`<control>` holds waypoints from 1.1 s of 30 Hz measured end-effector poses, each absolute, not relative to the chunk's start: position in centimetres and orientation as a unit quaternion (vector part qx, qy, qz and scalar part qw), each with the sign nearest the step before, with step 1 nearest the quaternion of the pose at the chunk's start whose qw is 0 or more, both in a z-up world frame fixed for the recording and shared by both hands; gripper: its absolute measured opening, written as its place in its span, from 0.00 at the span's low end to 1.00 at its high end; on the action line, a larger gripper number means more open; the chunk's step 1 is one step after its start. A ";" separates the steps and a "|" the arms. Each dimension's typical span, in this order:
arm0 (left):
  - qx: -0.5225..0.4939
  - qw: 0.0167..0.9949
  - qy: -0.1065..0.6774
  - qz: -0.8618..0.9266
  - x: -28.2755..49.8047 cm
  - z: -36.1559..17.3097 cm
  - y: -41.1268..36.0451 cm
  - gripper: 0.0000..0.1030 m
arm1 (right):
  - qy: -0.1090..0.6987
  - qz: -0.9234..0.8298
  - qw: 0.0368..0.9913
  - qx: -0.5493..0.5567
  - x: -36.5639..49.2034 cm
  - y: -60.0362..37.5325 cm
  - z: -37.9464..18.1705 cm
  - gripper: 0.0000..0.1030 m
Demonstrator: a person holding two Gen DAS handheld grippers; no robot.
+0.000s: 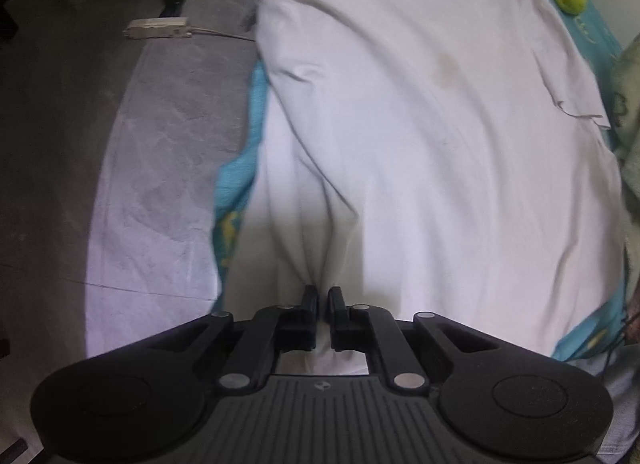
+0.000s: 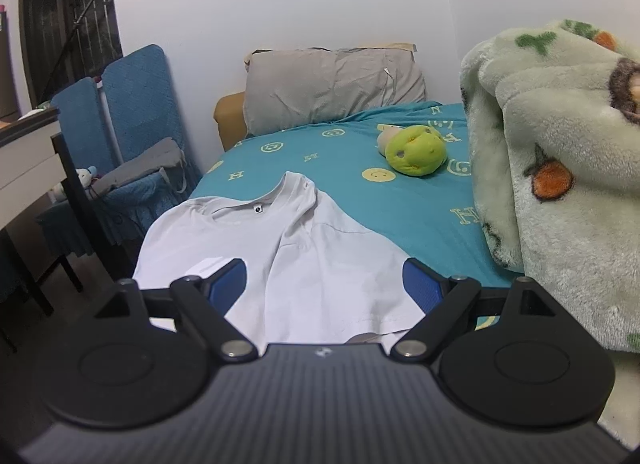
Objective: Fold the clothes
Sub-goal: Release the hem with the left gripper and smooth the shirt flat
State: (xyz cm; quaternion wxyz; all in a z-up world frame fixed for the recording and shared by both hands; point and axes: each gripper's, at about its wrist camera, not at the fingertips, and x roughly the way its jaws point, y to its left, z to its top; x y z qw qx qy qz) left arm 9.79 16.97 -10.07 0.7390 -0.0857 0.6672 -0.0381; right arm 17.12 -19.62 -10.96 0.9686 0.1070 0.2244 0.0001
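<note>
My left gripper point(image 1: 323, 298) has its fingers pinched nearly together on a bunched fold of the white T-shirt point(image 1: 420, 136), cloth gathered into creases right at the tips at 6 o'clock of that view. My right gripper point(image 2: 324, 284) hangs with its blue-padded fingers point(image 2: 228, 284) spread wide, holding nothing, the shirt's hem lying just past them. The T-shirt point(image 2: 288, 256) lies spread on the teal bed sheet point(image 2: 340, 160), collar toward 12 o'clock, its left side draped over the mattress edge toward the floor point(image 1: 80, 144). One sleeve looks turned in over the body, so I judge the folding only begun: side folds and the final halving remain. A green plush toy point(image 2: 416, 152) sits at 1 o'clock, a fleece blanket point(image 2: 560, 168) is heaped at 3 o'clock, and a grey pillow point(image 2: 332, 88) lies at the head.
</note>
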 end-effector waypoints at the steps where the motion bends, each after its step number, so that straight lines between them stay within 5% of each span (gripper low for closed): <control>1: -0.079 0.739 0.668 -0.031 9.6 -9.6 17.3 0.05 | 0.226 -0.001 0.968 0.110 17.1 -19.8 -11.0 0.84; 11: 0.030 0.704 0.708 0.055 9.1 -7.4 20.4 0.07 | 0.232 -0.016 0.960 0.153 17.2 -21.6 -11.1 0.84; 14: 0.029 0.751 0.659 0.029 9.0 -4.2 19.4 0.36 | 0.242 -0.020 0.954 0.174 17.1 -22.7 -11.1 0.84; 21: -0.009 0.886 0.464 -0.007 9.0 4.9 10.6 0.75 | 0.248 -0.016 0.939 0.239 17.5 -26.3 -10.5 0.84; 28: -0.085 0.941 0.327 -0.024 10.6 5.2 2.8 0.83 | 0.286 -0.016 0.913 0.291 20.3 -29.4 -11.8 0.84; 33: -0.091 0.936 0.337 -0.049 12.2 -1.1 2.9 0.83 | 0.331 -0.030 0.882 0.334 24.6 -30.9 -15.7 0.83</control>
